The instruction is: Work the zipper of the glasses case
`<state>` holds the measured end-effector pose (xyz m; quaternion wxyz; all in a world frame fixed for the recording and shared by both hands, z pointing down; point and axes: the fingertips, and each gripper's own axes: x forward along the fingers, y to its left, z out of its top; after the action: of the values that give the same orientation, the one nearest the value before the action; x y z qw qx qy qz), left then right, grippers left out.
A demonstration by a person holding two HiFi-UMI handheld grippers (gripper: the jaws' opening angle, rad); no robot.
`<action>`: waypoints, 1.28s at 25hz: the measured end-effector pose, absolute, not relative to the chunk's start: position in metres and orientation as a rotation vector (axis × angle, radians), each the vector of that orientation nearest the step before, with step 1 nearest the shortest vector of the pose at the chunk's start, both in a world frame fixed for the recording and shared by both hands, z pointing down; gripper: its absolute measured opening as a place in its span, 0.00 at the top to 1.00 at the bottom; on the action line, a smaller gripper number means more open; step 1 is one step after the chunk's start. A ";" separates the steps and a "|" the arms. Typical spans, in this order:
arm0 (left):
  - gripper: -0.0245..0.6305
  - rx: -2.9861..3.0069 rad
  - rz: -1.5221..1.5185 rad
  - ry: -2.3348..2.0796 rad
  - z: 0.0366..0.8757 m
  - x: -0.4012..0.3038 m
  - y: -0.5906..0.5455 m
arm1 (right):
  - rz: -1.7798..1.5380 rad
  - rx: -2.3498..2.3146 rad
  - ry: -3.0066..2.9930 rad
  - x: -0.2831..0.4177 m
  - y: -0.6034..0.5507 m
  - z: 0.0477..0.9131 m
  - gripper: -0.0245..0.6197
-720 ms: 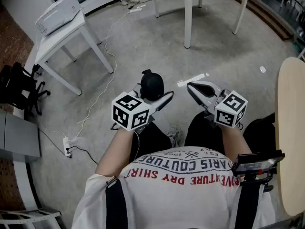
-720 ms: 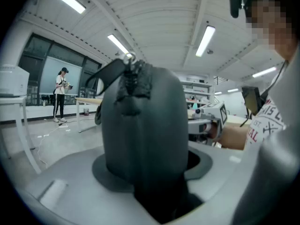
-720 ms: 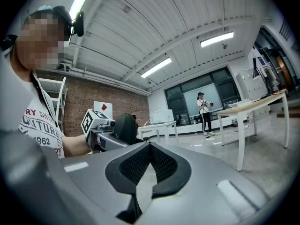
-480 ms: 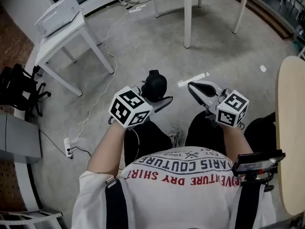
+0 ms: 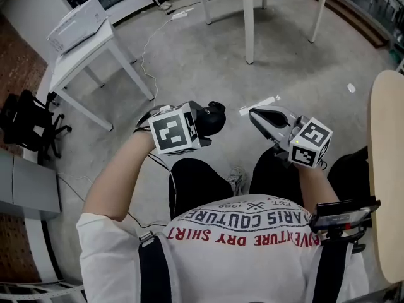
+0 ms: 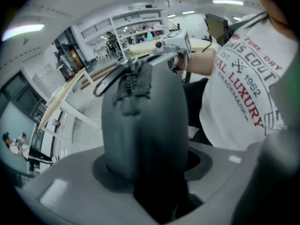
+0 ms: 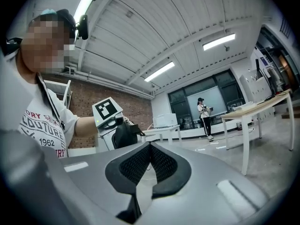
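Your left tool (image 5: pixel 201 124) is clamped on the glasses case (image 5: pixel 212 118), its jaws pressing the dark shell from either side. In the left gripper view the case (image 6: pixel 145 121) stands up out of the jaws and fills the middle of the picture. The zipper (image 6: pixel 132 84) runs over its far end, and there its teeth look parted.

Nothing carries the case but that tool. You hold it in the air above the floor (image 5: pixel 189 62), out in front of your knees and a little left of middle.

Your right tool (image 5: pixel 254 114) is closed and empty. The right gripper view shows its pads (image 7: pixel 161 165) meeting at the tips with nothing between them. It sits near the case but apart from it, aimed toward the left tool.
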<state>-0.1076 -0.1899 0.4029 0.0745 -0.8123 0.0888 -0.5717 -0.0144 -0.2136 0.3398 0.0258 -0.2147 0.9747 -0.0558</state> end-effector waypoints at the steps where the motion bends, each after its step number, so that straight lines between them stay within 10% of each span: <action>1: 0.58 -2.394 -1.752 0.223 0.403 -0.110 -0.188 | -0.164 -0.653 3.015 -0.015 -0.213 0.338 0.96; 32: 0.58 -1.921 -1.951 -0.449 0.412 -0.106 -0.125 | 0.191 0.441 3.121 -0.077 -0.111 0.297 0.65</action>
<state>-0.1061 -0.1249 0.4119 0.1823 -0.6808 -0.1589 -0.6914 -0.0770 -0.1113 0.2972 -0.0081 0.1395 0.9883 0.0604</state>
